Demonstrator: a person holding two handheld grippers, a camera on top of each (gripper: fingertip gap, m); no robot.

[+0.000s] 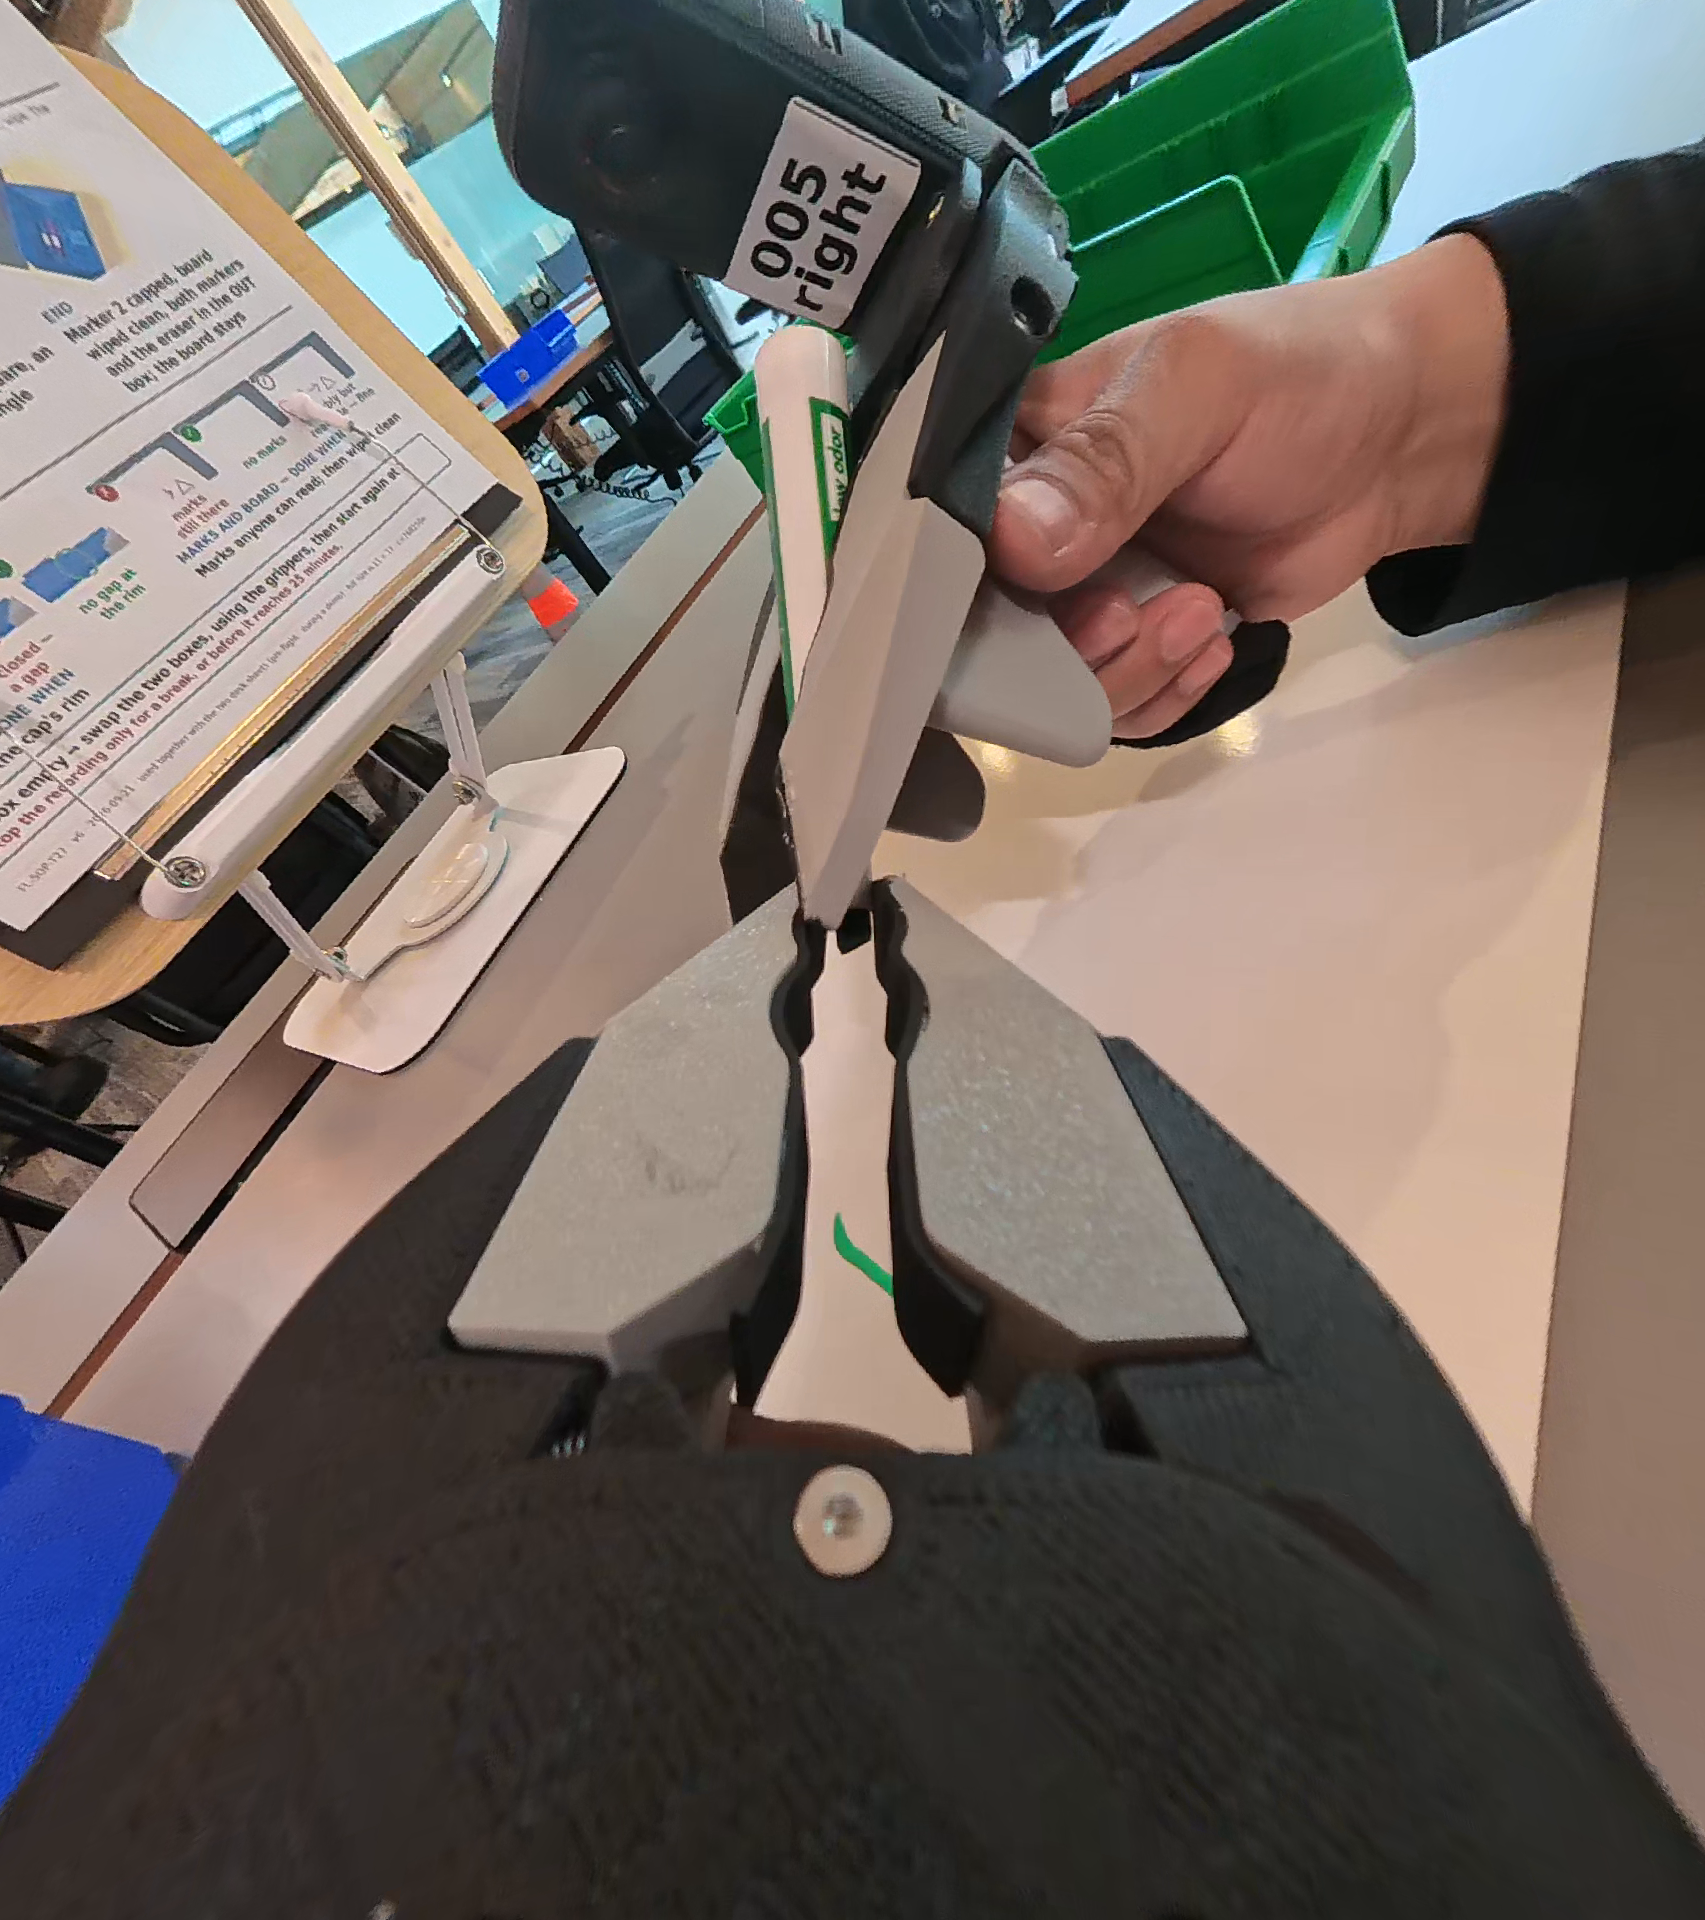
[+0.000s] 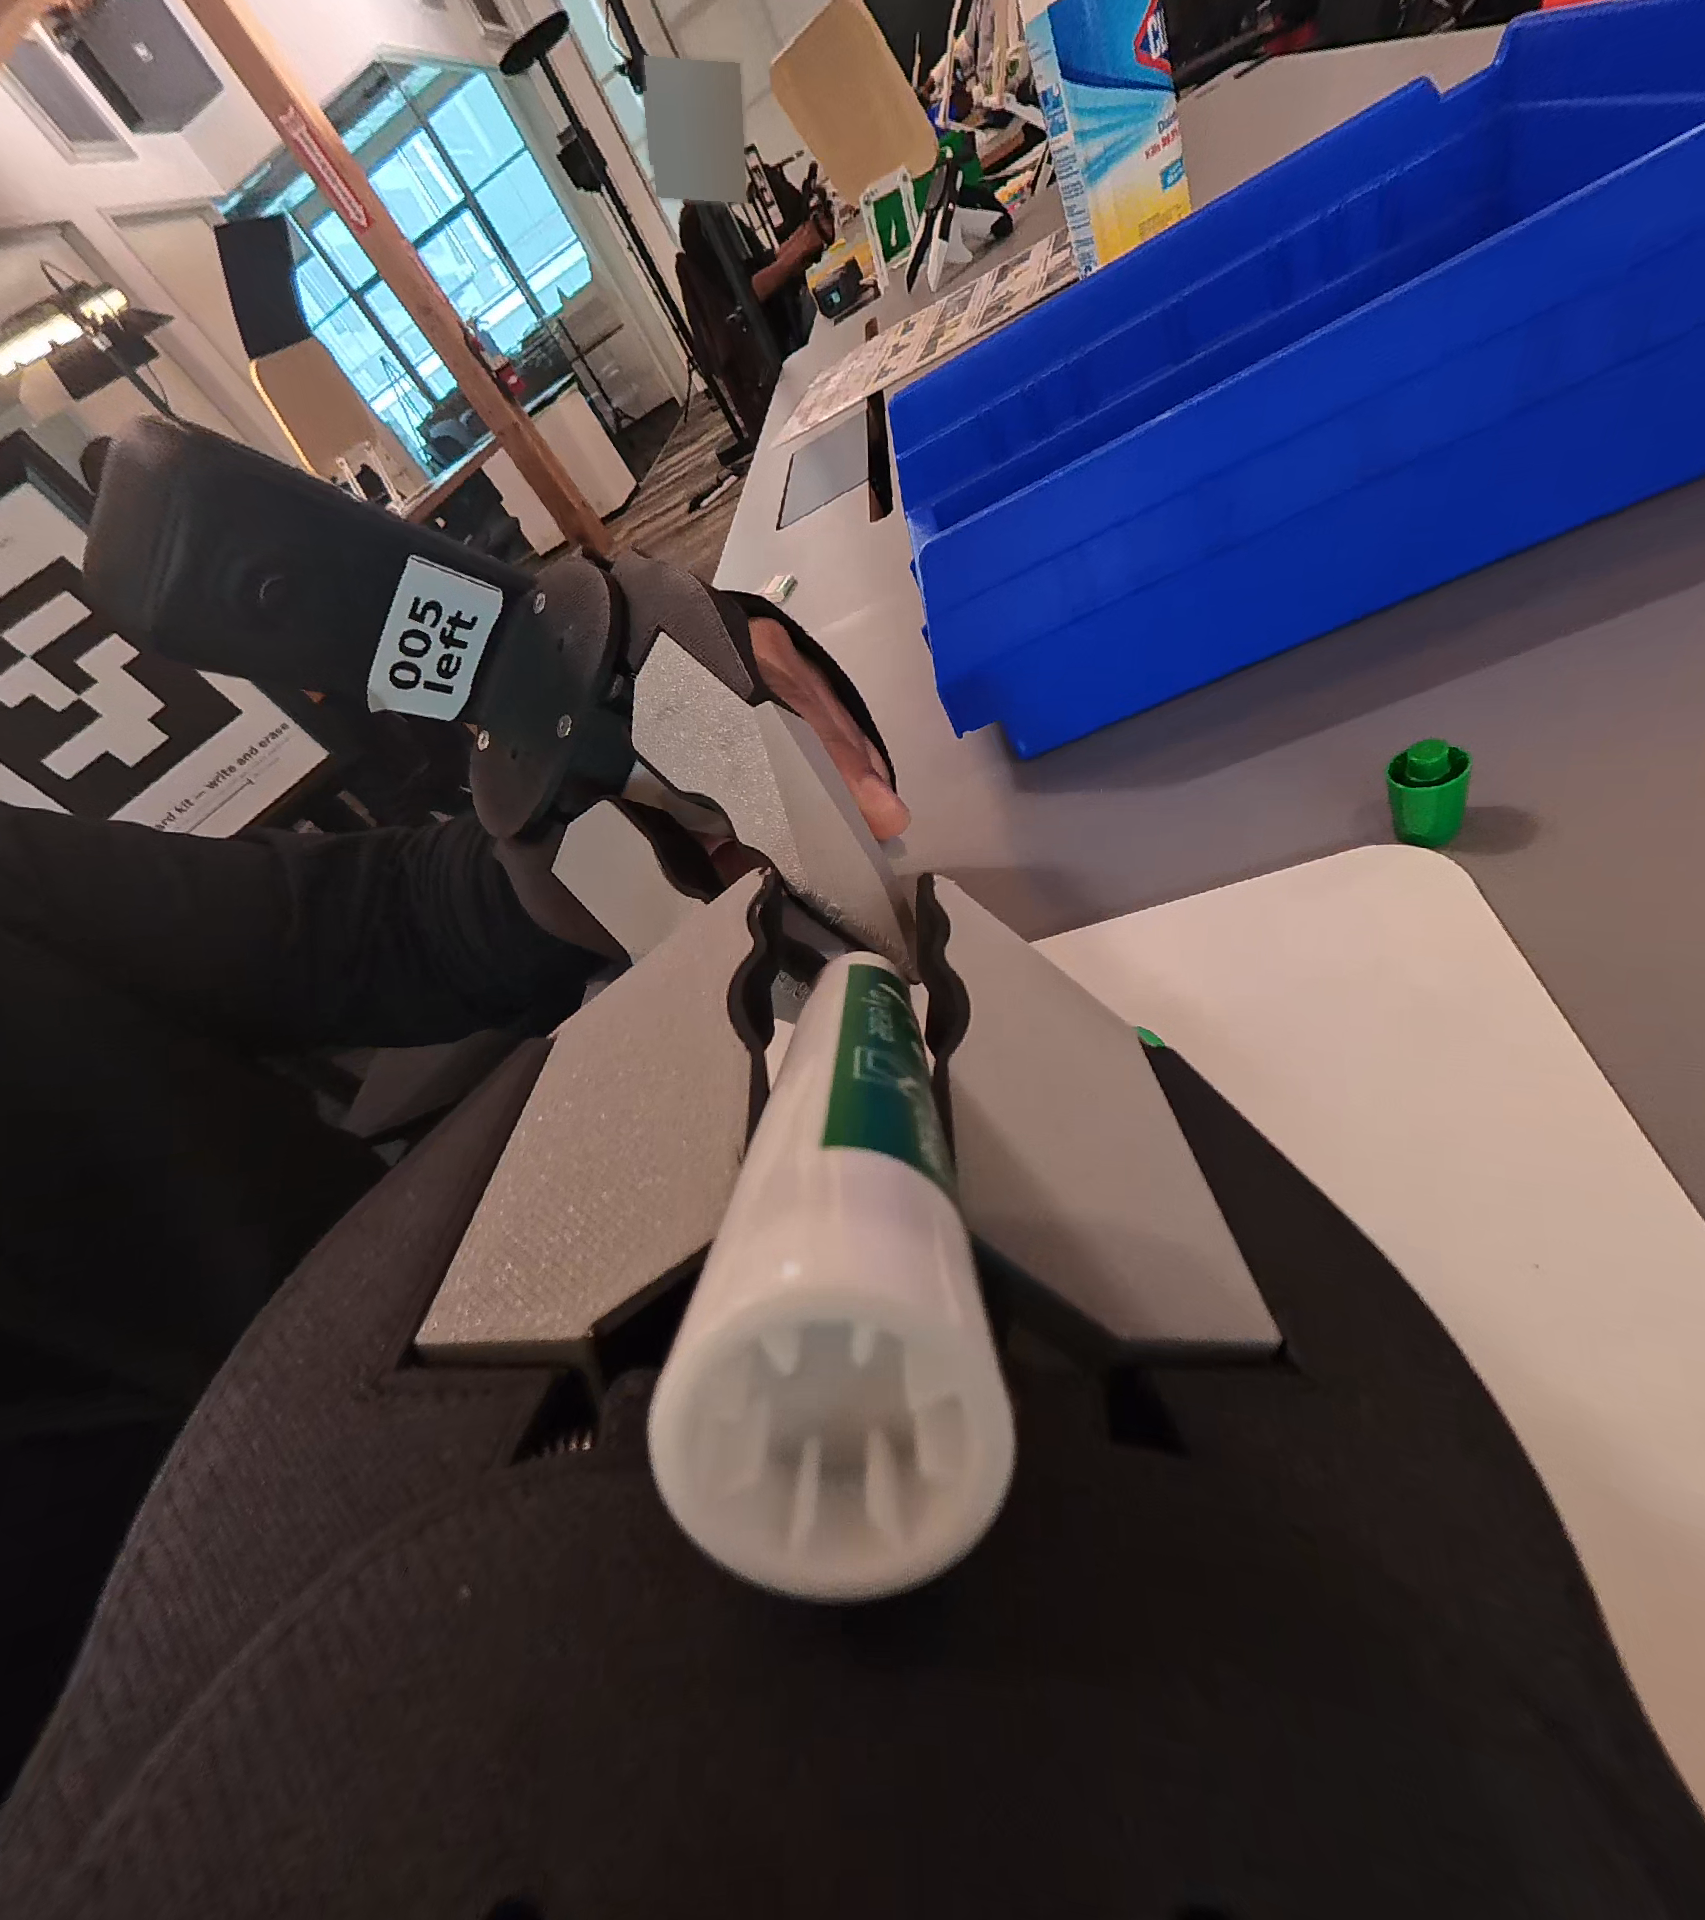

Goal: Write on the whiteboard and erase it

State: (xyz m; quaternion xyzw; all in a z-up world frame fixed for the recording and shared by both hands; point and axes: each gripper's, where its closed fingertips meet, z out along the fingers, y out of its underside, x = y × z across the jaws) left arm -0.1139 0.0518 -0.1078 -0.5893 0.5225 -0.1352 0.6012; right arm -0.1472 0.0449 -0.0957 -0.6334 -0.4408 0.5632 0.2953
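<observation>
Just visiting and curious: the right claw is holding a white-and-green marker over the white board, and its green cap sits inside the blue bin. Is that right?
Not quite. The right claw does hold the marker over the board, but the right wrist view shows the green cap standing on the grey table, outside the blue bin.

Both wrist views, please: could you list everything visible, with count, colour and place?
Whiteboard: one, white, on the grey table.
Marker: one, white with green label, uncapped, in the right tool.
Cap: one, green, on the table beyond the whiteboard.
Stroke: one, green, on the whiteboard.
Blue bin: one, behind the cap.
Green bin: one, far side.
Instruction sheet: one, on a stand.
Left tool: nearly closed, apparently empty.
Hand: one, holding the right tool.
</observation>
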